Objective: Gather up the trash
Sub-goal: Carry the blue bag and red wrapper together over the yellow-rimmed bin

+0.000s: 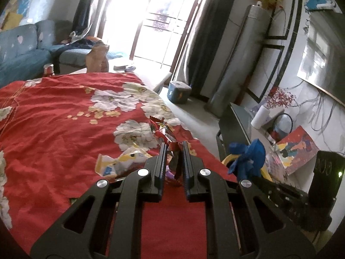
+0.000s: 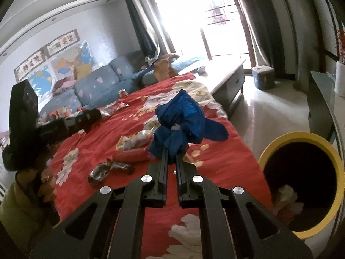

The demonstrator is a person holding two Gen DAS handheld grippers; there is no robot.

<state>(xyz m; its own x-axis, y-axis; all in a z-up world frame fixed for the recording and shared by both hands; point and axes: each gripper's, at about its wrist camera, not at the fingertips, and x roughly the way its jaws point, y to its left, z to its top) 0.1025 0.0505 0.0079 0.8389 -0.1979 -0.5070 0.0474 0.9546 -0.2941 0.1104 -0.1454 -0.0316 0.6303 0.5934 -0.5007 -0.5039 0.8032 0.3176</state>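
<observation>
My left gripper (image 1: 174,145) is shut on a red snack wrapper (image 1: 162,131) and holds it just above the red flowered cloth (image 1: 64,112). A yellow-and-white wrapper (image 1: 120,161) lies to its left. My right gripper (image 2: 171,152) is shut on a crumpled blue plastic bag (image 2: 183,116), held above the cloth (image 2: 215,161); the bag also shows in the left wrist view (image 1: 248,159). A yellow-rimmed bin (image 2: 301,181) stands to the right of the table. A red tube wrapper (image 2: 131,156), a dark foil wrapper (image 2: 105,170) and a pale wrapper (image 2: 135,141) lie on the cloth.
A blue sofa (image 2: 94,86) stands behind the table, with more wrappers (image 2: 114,106) near the far edge. A low white table (image 2: 224,73) and a blue box (image 2: 263,77) sit towards the window. A dark stand (image 1: 237,125) with a paper roll (image 1: 259,116) is on the right.
</observation>
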